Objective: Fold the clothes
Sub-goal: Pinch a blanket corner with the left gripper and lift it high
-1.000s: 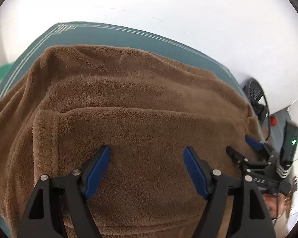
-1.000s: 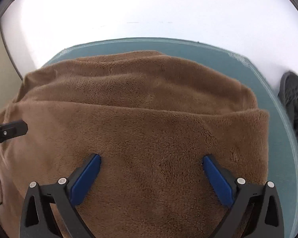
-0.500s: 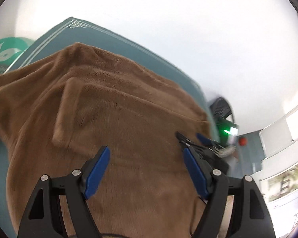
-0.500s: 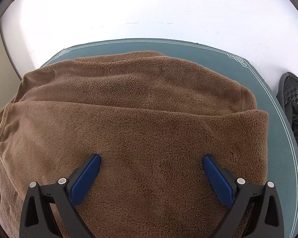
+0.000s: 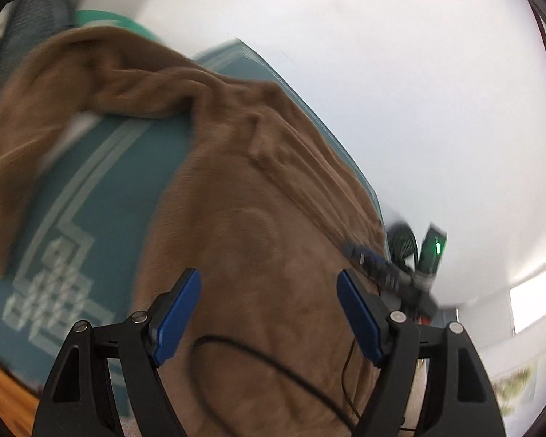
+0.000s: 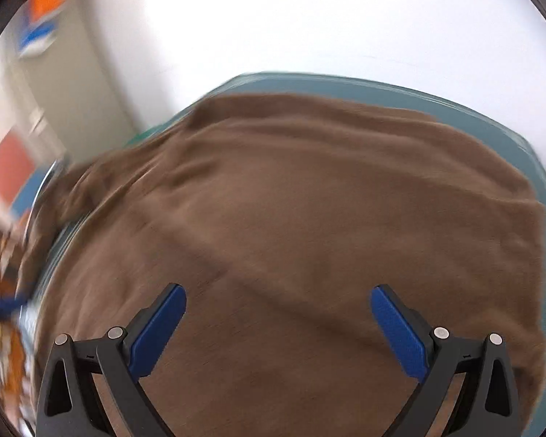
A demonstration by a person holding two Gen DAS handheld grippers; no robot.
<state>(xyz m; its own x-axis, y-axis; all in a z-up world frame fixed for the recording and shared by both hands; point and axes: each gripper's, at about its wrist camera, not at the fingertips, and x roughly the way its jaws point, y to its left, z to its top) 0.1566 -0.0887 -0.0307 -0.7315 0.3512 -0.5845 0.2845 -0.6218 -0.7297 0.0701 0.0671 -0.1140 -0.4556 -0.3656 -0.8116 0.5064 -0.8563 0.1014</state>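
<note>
Garment: brown fleece garment (image 5: pixel 273 225) spread over the teal mat (image 5: pixel 102 189), filling the centre of both wrist views.
Long axis: in the left view it runs from lower right up to upper left, where a bunched part (image 5: pixel 91 73) trails past the mat's edge.
Mat: pale knot pattern (image 5: pixel 51 284) bare at lower left of the left view.
Left gripper (image 5: pixel 269 313): blue fingers spread wide over the fleece, nothing pinched.
Right gripper (image 6: pixel 278 324): fingers wide apart too, over the fabric, empty.
Cable (image 5: pixel 273 364): black, lying across the fleece at the bottom of the left view.
Sharpness: both views blurred.
</note>
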